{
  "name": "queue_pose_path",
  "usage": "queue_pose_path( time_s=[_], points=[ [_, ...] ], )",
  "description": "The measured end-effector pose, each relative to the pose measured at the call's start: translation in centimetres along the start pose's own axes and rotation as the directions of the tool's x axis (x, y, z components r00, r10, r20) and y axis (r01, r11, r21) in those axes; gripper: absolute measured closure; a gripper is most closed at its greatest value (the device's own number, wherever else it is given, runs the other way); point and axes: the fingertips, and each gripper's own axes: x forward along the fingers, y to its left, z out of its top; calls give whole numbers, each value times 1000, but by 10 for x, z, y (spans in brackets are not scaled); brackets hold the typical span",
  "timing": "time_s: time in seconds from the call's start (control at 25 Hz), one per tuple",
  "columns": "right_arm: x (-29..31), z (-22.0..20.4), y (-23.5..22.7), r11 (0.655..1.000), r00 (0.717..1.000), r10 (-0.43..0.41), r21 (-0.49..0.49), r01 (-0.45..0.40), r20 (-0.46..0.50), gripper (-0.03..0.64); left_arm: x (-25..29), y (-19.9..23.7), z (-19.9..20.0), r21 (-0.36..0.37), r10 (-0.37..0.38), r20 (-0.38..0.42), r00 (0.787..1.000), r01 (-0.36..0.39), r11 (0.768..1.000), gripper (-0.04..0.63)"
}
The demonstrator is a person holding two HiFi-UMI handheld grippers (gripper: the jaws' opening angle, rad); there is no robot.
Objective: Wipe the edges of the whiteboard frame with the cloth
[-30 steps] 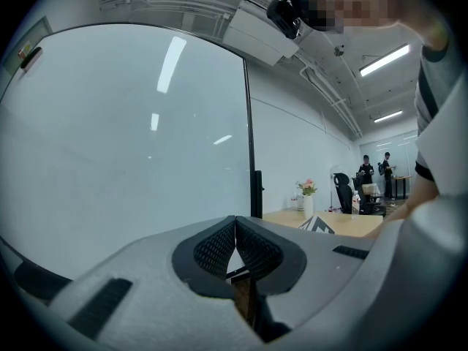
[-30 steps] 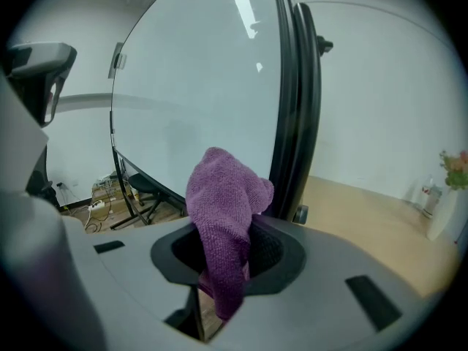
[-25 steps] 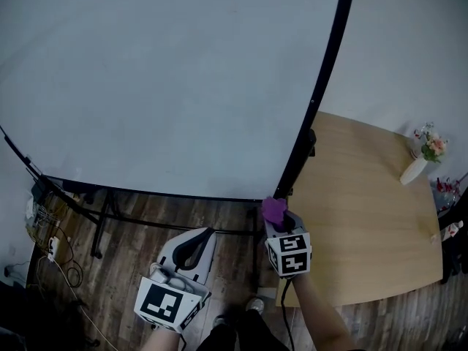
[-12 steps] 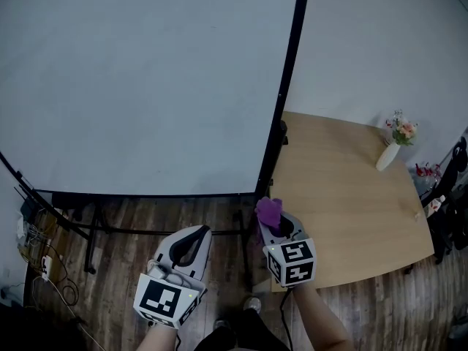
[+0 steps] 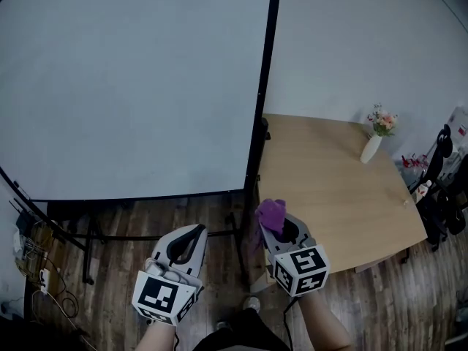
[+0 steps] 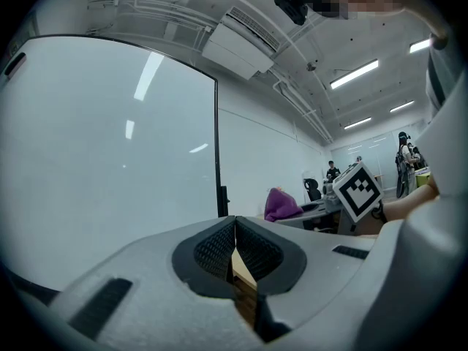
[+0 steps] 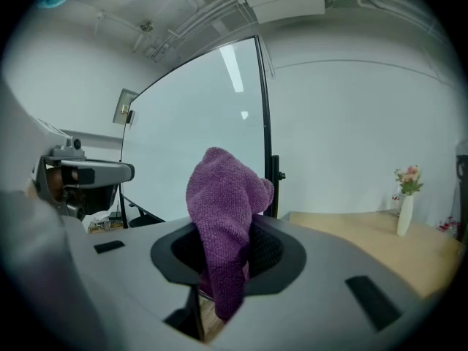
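Observation:
A large whiteboard (image 5: 131, 86) with a thin black frame (image 5: 262, 86) fills the head view's upper left. My right gripper (image 5: 276, 224) is shut on a purple cloth (image 5: 271, 211), held low just off the frame's bottom right corner, apart from it. In the right gripper view the purple cloth (image 7: 223, 225) bulges up from between the jaws, with the frame's right edge (image 7: 264, 123) behind it. My left gripper (image 5: 186, 241) hangs lower left of that corner, shut with nothing in it. In the left gripper view its jaws meet, and the frame edge (image 6: 217, 145) rises beyond.
A wooden table (image 5: 329, 189) stands right of the whiteboard, with a white vase of flowers (image 5: 374, 143) at its far side. The board's black stand legs (image 5: 91, 236) and cables (image 5: 33, 258) sit on the wooden floor at the left. Dark items (image 5: 439, 196) crowd the right edge.
The view has swung so the whiteboard's right frame edge shifted left and stands more upright. My right gripper with the cloth dropped slightly; the left gripper stayed about where it was.

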Motion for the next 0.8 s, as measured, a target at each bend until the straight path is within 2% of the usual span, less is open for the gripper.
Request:
queue_pose_path(
  time_s=[0.4,0.8],
  points=[
    [-48,30,19,999,994,25,19,-27,102,512,-11,-14,10,6,-31,22,999,31,1000,577],
    [-68,39,34,999,988,26,18,-29,153,511,-22,-21,13,18,-56,35,998,55,998,578]
  ],
)
